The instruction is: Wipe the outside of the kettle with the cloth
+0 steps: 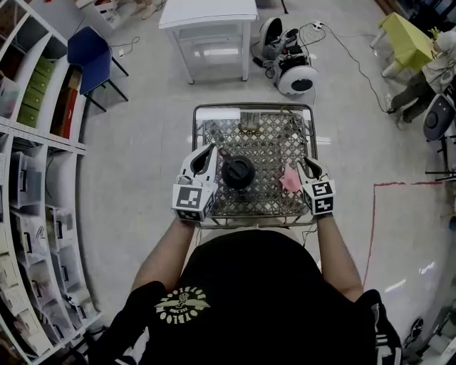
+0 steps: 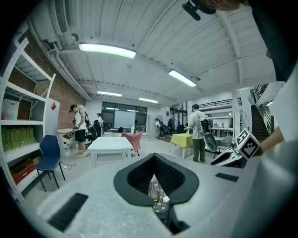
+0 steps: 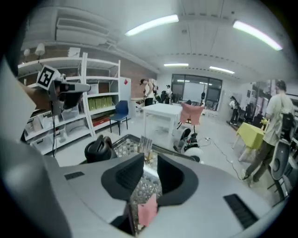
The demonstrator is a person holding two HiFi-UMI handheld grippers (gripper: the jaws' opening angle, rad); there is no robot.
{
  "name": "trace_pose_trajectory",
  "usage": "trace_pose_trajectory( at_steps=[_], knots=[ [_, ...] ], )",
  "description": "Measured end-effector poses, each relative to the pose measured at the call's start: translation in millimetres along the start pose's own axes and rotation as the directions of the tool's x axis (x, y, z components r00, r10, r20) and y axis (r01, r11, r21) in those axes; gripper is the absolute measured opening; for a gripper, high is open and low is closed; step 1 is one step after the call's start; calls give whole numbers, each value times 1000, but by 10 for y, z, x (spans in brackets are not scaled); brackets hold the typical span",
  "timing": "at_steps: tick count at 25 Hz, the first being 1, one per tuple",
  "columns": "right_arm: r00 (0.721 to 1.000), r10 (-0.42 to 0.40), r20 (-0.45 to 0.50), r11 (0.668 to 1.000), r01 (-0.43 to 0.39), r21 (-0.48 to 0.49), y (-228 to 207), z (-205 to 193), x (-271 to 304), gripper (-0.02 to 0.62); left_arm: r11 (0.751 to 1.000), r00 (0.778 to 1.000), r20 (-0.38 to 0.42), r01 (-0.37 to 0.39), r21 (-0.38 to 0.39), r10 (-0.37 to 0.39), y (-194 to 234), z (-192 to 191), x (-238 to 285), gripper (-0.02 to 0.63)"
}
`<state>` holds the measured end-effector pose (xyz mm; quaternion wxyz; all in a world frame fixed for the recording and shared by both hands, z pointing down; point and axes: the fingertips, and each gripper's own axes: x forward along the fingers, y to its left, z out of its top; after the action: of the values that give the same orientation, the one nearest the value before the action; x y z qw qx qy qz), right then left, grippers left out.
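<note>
Hovering over mesh table (image 1: 274,139), left gripper (image 1: 211,151) pressed together, right gripper (image 1: 308,162) spread by cloth (image 1: 290,180), kettle (image 1: 237,172) between (shirt print (image 1: 182,305) unreadable).

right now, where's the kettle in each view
Head view: the kettle is at the centre, on the mesh table.
Left gripper view: not in it.
Right gripper view: kettle left of centre, low in the picture.
Shared landmark: the white table, beyond the mesh table in all three.
</note>
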<state>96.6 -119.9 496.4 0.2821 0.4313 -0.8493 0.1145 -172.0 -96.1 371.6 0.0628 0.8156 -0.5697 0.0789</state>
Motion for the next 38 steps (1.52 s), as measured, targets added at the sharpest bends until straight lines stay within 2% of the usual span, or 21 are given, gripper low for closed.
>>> trace_pose_trajectory(
  at_steps=[4,8,15,18,24,29,35,38],
  knots=[
    [986,-17,163,1000,15,19,81,594,-210,33,1000,998,57,-10,3,10,92,289,-68,6],
    [953,-17,302,1000,10,27,186,1152,-452,14,1000,993,119,-21,15,19,195,642,-170,6],
    [891,-38,452,999,31,22,356,1834,-856,11,995,980,199,-19,95,0,290,1097,-406,6],
    [879,-49,475,999,45,21,421,1969,-968,11,991,979,204,-14,134,-14,324,1175,-474,6],
    [872,-82,483,996,92,3,540,2103,-1141,11,987,978,205,2,161,-35,309,1227,-558,6],
    [865,-115,488,993,119,23,542,2083,-1306,11,989,982,183,21,145,-48,234,1123,-545,6],
    [861,-113,497,992,128,3,400,1979,-1611,11,983,980,197,-10,182,-27,10,1250,-586,6],
    [862,-94,498,993,114,-12,300,1947,-1705,11,984,979,205,-36,176,0,-124,1316,-570,6]
  ],
)
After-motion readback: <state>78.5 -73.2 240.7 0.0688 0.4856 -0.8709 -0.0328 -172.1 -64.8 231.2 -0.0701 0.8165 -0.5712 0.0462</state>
